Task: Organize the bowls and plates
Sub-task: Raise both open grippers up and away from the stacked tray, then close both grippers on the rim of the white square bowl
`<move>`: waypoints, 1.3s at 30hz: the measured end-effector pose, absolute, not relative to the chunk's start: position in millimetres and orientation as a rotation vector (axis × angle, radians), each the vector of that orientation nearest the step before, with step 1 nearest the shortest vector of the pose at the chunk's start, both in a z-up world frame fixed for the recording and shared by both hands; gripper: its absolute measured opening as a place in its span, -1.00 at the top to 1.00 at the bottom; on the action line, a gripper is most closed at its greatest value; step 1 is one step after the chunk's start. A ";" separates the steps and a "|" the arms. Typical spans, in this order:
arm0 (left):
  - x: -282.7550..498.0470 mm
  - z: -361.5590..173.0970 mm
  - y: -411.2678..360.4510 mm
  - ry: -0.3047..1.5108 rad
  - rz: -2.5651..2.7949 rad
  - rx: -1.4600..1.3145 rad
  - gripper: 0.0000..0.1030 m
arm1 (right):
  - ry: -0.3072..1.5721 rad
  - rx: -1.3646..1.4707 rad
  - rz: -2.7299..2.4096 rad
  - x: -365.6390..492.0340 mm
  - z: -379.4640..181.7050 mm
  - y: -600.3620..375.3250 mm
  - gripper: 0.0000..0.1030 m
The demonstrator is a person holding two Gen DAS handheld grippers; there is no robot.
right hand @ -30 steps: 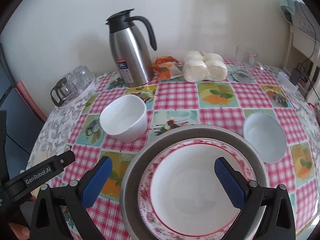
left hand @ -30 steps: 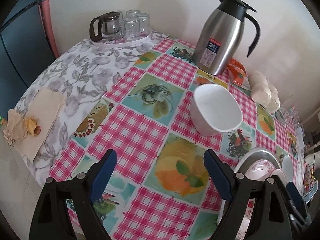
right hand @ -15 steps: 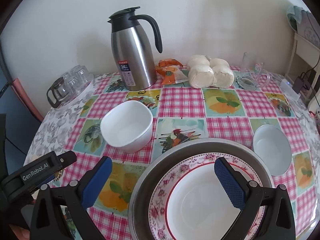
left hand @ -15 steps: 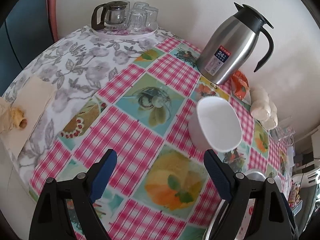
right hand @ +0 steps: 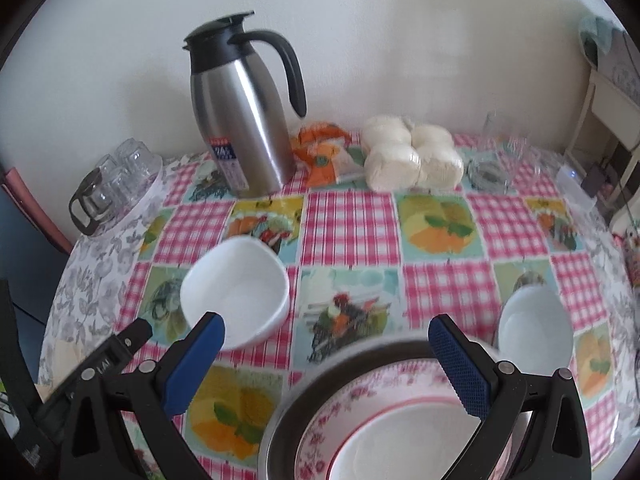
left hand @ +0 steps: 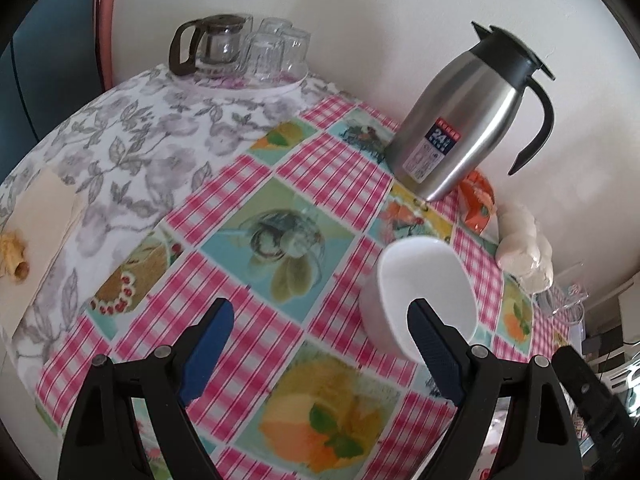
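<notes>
Approaching stage, judged: left gripper [left hand: 320, 344] jaws wide, empty, beside the square white bowl [right hand: 236, 292] mid-table; right gripper [right hand: 326, 352] likewise wide, empty, above the metal basin [right hand: 288, 420] at the near edge. Next: straddle a rim. Count: three bowls, including round white bowl [right hand: 536, 328], one floral plate [right hand: 348, 404].

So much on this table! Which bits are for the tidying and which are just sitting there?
For the job: square bowl, round bowl, flowered plate in the metal basin.

Just lying about: flask, buns, orange packet, glasses, glass pot.
</notes>
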State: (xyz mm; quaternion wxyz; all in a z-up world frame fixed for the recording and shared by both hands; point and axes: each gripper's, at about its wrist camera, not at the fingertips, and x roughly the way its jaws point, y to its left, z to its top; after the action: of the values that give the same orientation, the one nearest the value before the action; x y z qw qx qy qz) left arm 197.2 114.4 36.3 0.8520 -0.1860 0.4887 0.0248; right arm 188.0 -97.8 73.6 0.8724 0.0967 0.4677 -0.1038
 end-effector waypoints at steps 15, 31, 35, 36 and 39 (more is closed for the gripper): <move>220.4 29.6 108.2 0.973 0.047 -0.427 -0.73 | 1.053 0.191 -0.265 230.2 65.2 -111.3 -1.00; 250.4 -6.5 93.2 1.073 0.018 -0.398 -0.62 | 1.217 0.092 -0.284 268.7 11.8 -97.2 -0.67; 255.7 -18.8 91.2 1.110 0.009 -0.410 -0.39 | 1.251 0.098 -0.274 273.2 -0.8 -92.9 -0.47; 256.4 -21.0 90.3 1.115 0.006 -0.411 -0.35 | 1.254 0.102 -0.270 273.9 -2.8 -91.8 -0.44; 258.9 -26.0 87.5 1.129 -0.004 -0.411 -0.14 | 1.265 0.102 -0.263 277.2 -8.1 -88.1 -0.35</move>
State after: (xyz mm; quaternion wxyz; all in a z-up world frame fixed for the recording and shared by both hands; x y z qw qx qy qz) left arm 258.9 87.5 -26.0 0.8250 -0.1932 0.5310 -0.0019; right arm 277.2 -88.1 -8.1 0.7973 0.0476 0.5891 -0.1227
